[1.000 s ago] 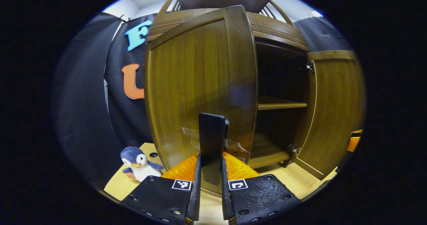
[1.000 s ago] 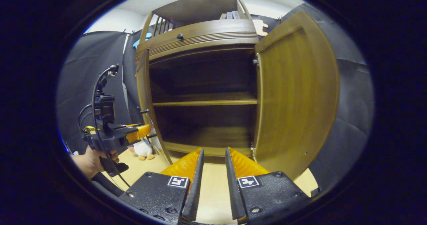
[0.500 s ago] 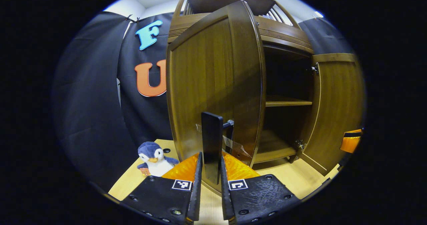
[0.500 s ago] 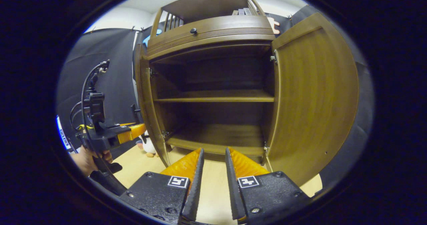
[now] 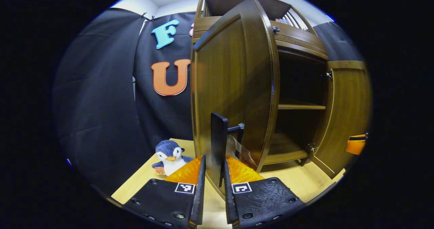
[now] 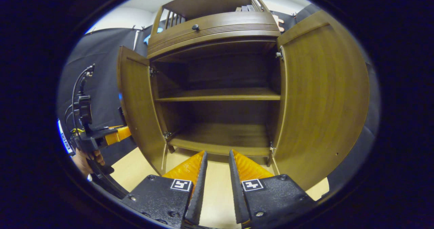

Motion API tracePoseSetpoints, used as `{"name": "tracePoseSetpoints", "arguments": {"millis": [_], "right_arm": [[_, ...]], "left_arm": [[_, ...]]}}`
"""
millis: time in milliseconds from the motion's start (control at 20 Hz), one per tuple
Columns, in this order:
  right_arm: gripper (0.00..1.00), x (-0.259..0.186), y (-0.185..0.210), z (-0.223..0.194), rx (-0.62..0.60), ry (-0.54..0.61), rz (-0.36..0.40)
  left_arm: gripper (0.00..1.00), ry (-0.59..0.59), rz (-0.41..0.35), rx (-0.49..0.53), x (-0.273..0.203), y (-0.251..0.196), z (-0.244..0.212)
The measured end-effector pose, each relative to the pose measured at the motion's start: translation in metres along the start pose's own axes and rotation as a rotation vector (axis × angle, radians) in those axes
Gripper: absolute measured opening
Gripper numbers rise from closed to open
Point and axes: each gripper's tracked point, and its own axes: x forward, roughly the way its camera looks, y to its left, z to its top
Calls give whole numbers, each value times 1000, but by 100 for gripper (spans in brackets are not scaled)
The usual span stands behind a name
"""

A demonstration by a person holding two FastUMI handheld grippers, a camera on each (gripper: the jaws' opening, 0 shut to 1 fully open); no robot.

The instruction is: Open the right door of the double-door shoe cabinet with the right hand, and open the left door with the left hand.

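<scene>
The left gripper has its jaws pinching the upright handle of the left door, at twelve o'clock; the right gripper idles, jaws narrowly apart, empty.

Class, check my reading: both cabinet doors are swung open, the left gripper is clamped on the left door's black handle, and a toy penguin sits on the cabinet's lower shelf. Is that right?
One detail is wrong. The toy penguin sits on the floor beside the cabinet, outside the left door, as the left gripper view shows. The rest stands: the right door is open too, and the left gripper is clamped on the black handle.
</scene>
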Motion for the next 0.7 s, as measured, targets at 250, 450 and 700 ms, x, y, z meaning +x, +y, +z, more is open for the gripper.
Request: {"name": "tracePoseSetpoints", "arguments": {"millis": [250, 450, 700], "right_arm": [[42, 4, 4, 0, 5, 3, 0], [42, 10, 8, -1, 0, 11, 11], [41, 21, 21, 1, -10, 16, 28]], "left_arm": [[25, 2, 27, -27, -5, 23, -1], [25, -3, 57, -84, -7, 47, -1], [7, 18, 38, -65, -7, 61, -4]]}}
